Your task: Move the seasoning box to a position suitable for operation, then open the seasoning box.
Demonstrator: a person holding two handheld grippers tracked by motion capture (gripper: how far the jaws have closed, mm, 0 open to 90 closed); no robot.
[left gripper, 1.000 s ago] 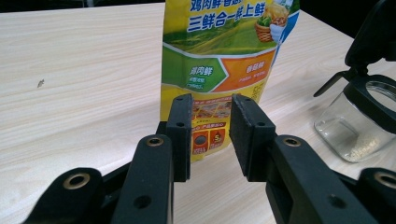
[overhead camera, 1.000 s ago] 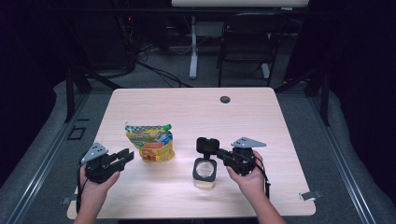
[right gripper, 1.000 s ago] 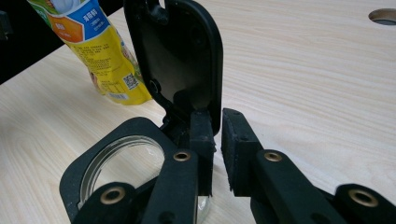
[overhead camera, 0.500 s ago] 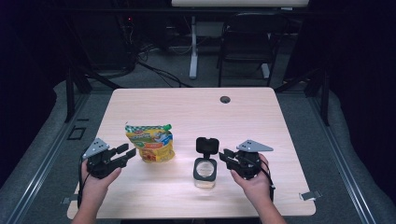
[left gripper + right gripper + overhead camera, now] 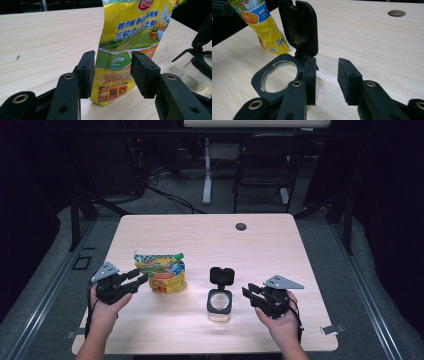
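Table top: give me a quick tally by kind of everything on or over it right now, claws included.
Yellow snack bag: 1
Clear jar with open black flip lid: 1
Claws: 2, left claw and right claw, both open and holding nothing
Cable hole in the table: 1
Total: 5

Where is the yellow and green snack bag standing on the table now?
In the high view, the yellow and green snack bag stands upright left of centre on the wooden table, between the left gripper and the clear black-lidded jar.
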